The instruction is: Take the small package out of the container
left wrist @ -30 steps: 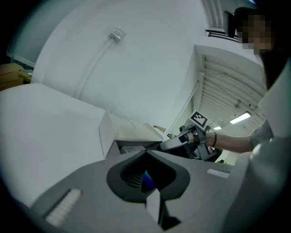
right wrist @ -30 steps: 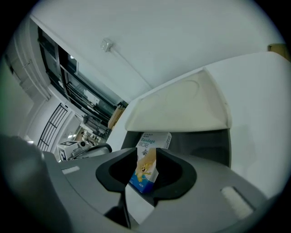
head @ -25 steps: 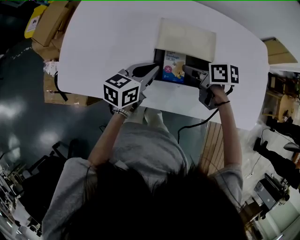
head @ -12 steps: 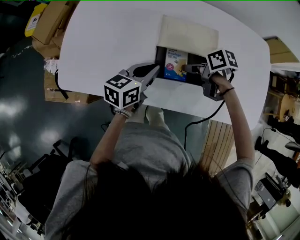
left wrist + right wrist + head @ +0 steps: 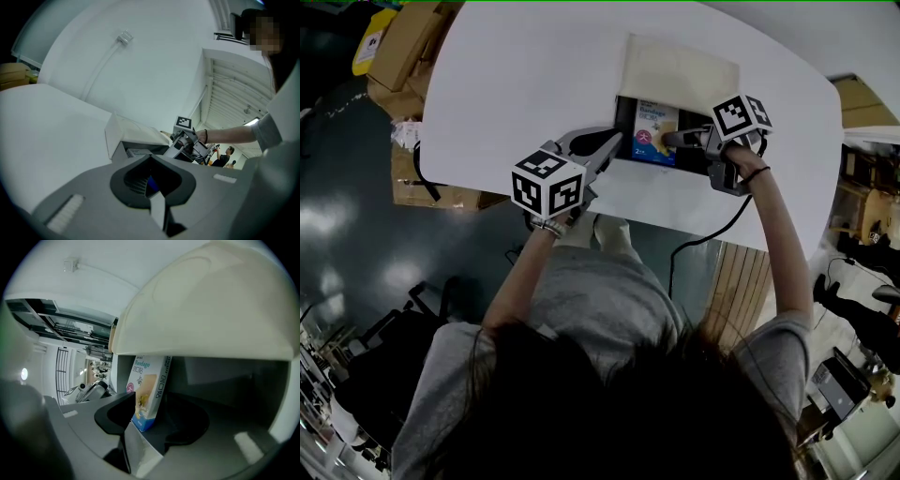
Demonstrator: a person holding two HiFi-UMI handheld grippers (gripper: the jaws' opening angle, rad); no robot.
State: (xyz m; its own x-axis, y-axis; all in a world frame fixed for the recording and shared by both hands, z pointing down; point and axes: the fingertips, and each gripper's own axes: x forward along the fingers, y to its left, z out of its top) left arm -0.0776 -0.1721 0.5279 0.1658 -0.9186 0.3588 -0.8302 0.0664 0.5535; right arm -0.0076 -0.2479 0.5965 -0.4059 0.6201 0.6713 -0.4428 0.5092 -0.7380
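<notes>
A dark container (image 5: 624, 122) with a cream lid (image 5: 680, 67) folded back sits on the white table (image 5: 516, 84). A small blue and white bandage package (image 5: 652, 129) stands tilted inside it. My right gripper (image 5: 670, 139) reaches in from the right. Its jaws are opening, with the package (image 5: 147, 390) between them and no pad visibly pressing on it. My left gripper (image 5: 614, 142) is shut with nothing held, its tips beside the container's left wall. In the left gripper view the container (image 5: 140, 151) lies just beyond the jaws.
Cardboard boxes (image 5: 403, 42) are stacked on the dark floor left of the table. A black cable (image 5: 703, 234) hangs off the table's near edge by the right arm. The container sits close to that near edge.
My right gripper has moved away from the person along the container's right side and further in toward the package. The package looks more raised. The left gripper has hardly moved.
</notes>
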